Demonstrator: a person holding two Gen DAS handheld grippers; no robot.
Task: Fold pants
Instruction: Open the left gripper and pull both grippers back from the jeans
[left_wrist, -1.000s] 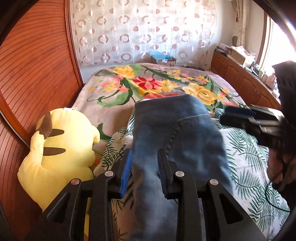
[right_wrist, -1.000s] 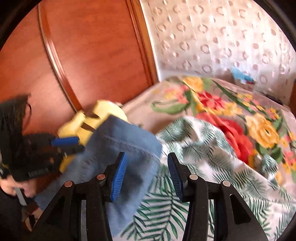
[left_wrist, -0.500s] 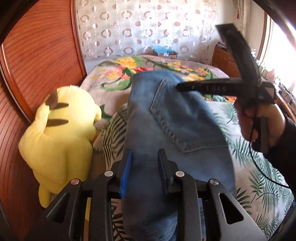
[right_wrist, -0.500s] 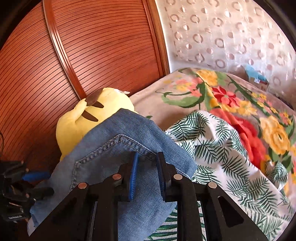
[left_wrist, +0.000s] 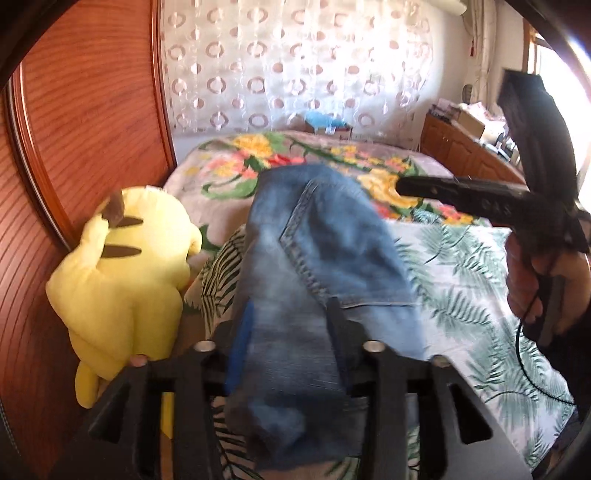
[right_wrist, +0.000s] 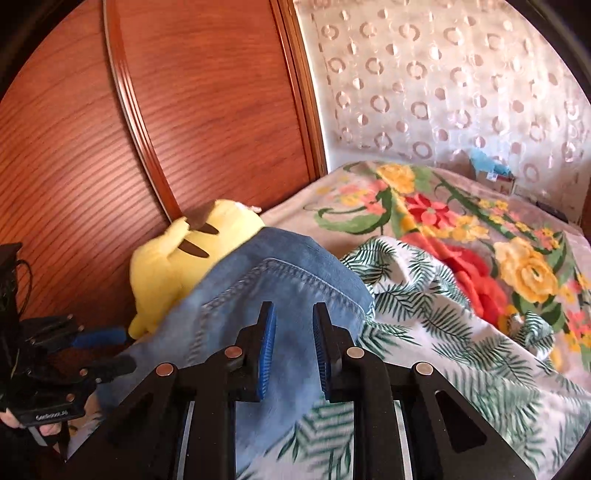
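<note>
left gripper (right_wrist: 99, 354) label unreadable, jeans (left_wrist: 295, 277)

A tall reddish-brown wooden headboard with fine horizontal ribbing and a curved raised moulding (left_wrist: 85, 122) fills the left side of the room. Beyond the bed hangs a sheer white curtain patterned with pinkish rings (left_wrist: 295, 66), glowing with daylight from behind. A grey blanket printed with large yellow and red flowers and green leaves (right_wrist: 461, 221) covers the far part of the bed, and a white sheet printed with green palm fronds (right_wrist: 461, 350) lies crumpled nearer. A low brown wooden cabinet with panelled doors (left_wrist: 465, 155) stands along the right wall under a bright window (left_wrist: 543, 48).
</note>
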